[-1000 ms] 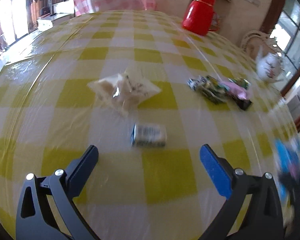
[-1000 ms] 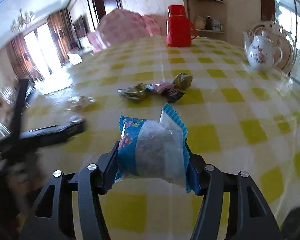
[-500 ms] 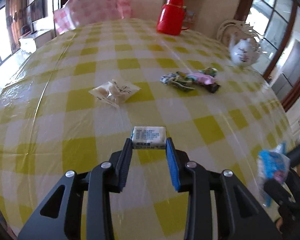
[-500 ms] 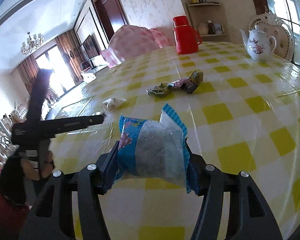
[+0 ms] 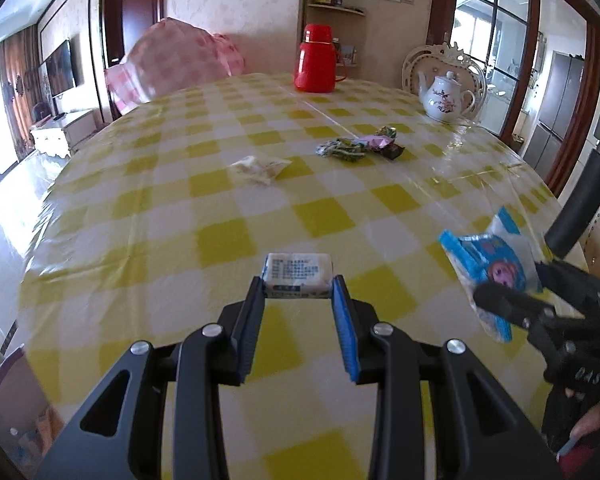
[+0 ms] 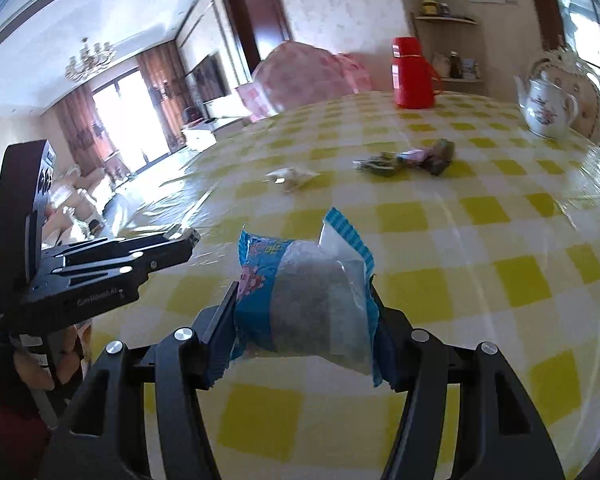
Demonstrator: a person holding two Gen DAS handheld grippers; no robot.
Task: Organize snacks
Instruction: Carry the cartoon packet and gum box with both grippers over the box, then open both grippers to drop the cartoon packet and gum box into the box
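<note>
left gripper (image 5: pixel 298 294) now clamps white packet (image 5: pixel 298 274), seemingly lifted

Inventory, by count:
- Black two-finger grippers: 2, left gripper (image 5: pixel 299 294) and right gripper (image 6: pixel 302 314).
- Small white rectangular wrapped snack block (image 5: pixel 299 275): 1.
- Blue-and-clear plastic snack pouch (image 6: pixel 306 300): 1.
- Pale translucent snack packet (image 5: pixel 259 169): 1.
- Cluster of crumpled green, pink, dark candy wrappers (image 5: pixel 360 147): 1 cluster; piece count unclear.
- Red plastic thermos jug (image 5: pixel 315 64): 1.
- White floral porcelain teapot (image 5: pixel 446 98): 1.
- Yellow-and-white checked desk (image 5: pixel 180 216): 1.

left wrist: we look down-forward, close over table (image 5: pixel 228 236) | right wrist: likewise, somewhat blurred | shared: teapot (image 5: pixel 446 98), red flask (image 6: pixel 414 74)
</note>
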